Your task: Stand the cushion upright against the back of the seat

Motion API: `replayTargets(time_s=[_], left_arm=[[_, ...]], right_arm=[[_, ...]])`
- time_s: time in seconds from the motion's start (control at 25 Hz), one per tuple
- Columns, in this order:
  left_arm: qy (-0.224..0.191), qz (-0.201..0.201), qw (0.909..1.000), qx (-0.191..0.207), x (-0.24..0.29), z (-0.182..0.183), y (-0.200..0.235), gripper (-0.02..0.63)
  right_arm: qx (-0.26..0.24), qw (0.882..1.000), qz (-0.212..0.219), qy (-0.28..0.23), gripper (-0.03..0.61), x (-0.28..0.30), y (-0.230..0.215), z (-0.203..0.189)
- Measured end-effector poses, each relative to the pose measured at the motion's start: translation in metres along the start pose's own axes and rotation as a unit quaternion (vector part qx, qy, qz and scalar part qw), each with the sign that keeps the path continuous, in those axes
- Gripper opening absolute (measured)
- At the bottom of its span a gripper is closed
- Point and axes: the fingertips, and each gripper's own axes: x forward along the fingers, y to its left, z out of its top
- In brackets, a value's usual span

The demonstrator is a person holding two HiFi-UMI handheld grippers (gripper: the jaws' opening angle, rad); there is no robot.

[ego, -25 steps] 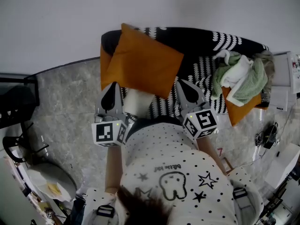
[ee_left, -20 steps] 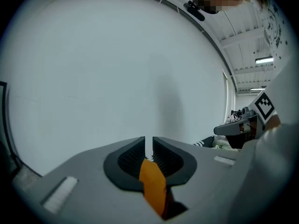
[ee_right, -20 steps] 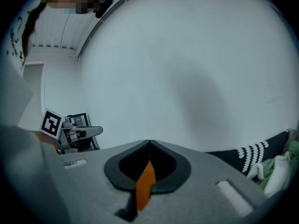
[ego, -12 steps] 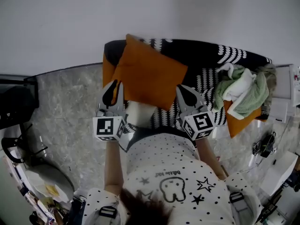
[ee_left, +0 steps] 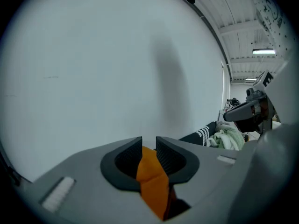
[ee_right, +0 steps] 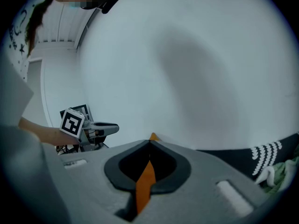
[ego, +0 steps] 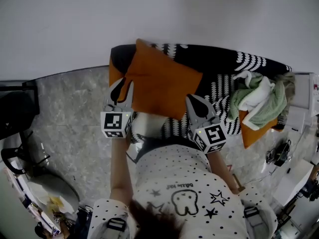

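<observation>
From above, the orange cushion [ego: 162, 78] stands tilted against the back of the black seat [ego: 219, 59] with white patterning, its upper corner reaching past the top of the backrest and its lower edge down on the seat's left half. The person in a dotted white shirt [ego: 174, 183] holds the left gripper [ego: 122, 87] at the cushion's lower left edge and the right gripper [ego: 195, 105] at its lower right corner. On the seat's right end lies a heap of green and white cloth [ego: 256, 96], with a second orange cushion [ego: 251, 121] poking out beneath it; grey mottled floor [ego: 75, 118] spreads to the left. In the left gripper view, the fingers [ee_left: 128, 155] are opening and stand apart, with a fold of the cushion [ee_left: 152, 181] rising between them; I cannot tell that they press on it. Behind is a pale wall [ee_left: 93, 69], and to the right the seat's end and the cloth heap show, with the right gripper just in front of them. In the right gripper view, the fingers [ee_right: 128, 164] meet at their tips and are clamped on a thin edge of the orange cushion [ee_right: 145, 181], a small corner of it peeking above the tips. The left gripper and its marker cube [ee_right: 72, 122] sit off to the left, and the patterned seat runs along the lower right.
</observation>
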Motion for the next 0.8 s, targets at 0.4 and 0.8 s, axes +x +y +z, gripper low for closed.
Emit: replayTargets(time_s=[0.4,0.8], left_arm=[[0.028,-0.01,0.9995,-0.01,0.059,-0.02,0.014,0.098],[0.088,-0.031,0.9953,-0.025,0.102,-0.058,0.026,0.144]], right_arm=[[0.009,1.0,-0.026,0.013,-0.003,0.023,-0.033,0.002],[0.017,0.999,-0.032,0.032,-0.003,0.036,-0.04,-0.003]])
